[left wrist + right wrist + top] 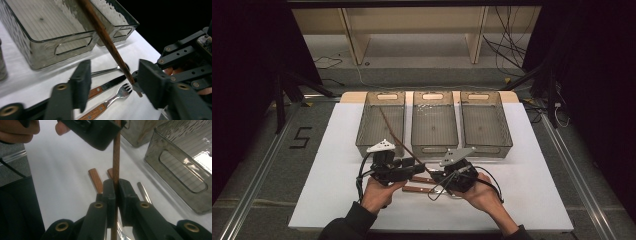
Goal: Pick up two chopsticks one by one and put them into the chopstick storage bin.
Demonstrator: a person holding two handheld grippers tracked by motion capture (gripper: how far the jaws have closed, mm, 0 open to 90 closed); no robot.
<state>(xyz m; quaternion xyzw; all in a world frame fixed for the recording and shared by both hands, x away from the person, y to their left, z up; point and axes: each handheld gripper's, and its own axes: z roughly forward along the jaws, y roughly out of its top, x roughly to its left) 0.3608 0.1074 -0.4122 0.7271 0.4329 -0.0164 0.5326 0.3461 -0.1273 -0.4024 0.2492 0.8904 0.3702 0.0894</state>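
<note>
Tightly pinched chopstick (115, 155) – right tongs (116, 192)

Wood, steel, smoky plastic, matt black.

Brown wooden stick (116, 152), fine-grained, dull finish, pinched between matt black plastic jaws of right gripper (115, 192) with brass-coloured rivets. Same matt black plastic on left gripper (112, 77), jaws set apart, flat grey plate on top in high view. Fork (117, 93) and knife (110, 85): polished, mirror-bright metal, reddish-brown wooden handles with small metal pins, satin sheen. Slim glossy metal handle (105, 71) behind them. Bins (434, 122): translucent grey-tinted plastic, smooth glossy walls, finely ribbed floors. Worktop (337, 165): white, matt, smooth, paper-like sheet. Pale unfinished-looking wooden frame (354, 40) behind.
</note>
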